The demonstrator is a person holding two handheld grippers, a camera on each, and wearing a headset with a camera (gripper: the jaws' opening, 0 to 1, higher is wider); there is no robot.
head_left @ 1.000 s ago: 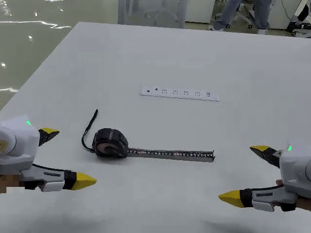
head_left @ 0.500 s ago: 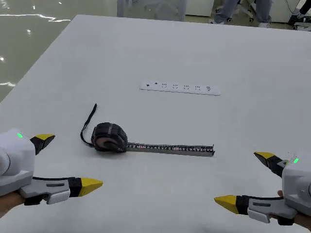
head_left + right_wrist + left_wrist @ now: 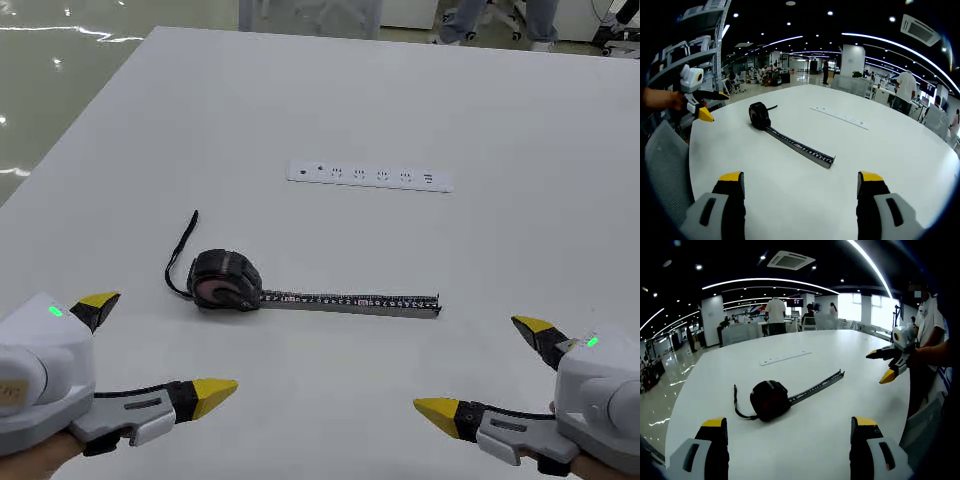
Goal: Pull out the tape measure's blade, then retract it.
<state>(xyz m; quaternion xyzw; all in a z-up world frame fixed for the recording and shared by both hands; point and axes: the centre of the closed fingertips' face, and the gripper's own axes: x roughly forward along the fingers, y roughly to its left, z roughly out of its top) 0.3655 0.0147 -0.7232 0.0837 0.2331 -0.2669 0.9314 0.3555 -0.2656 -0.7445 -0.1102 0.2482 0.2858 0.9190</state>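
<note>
The left gripper [image 3: 165, 343] hovers above the near part of the white table [image 3: 300, 90]. Its two jaws are spread wide and it holds nothing. The right gripper [image 3: 478, 364] is the same (jaws wide apart, nothing between them). The tape measure [image 3: 225, 280] lies on the table between the two grippers, nearer to the left one. Its blade [image 3: 350, 301] is pulled out and lies flat on the table, pointing toward the right gripper's side. A black strap [image 3: 180, 250] curls from the tape measure on its far side. Beyond, well apart, lies a white power strip [image 3: 370, 177]. No gripper touches the tape measure or the blade.
</note>
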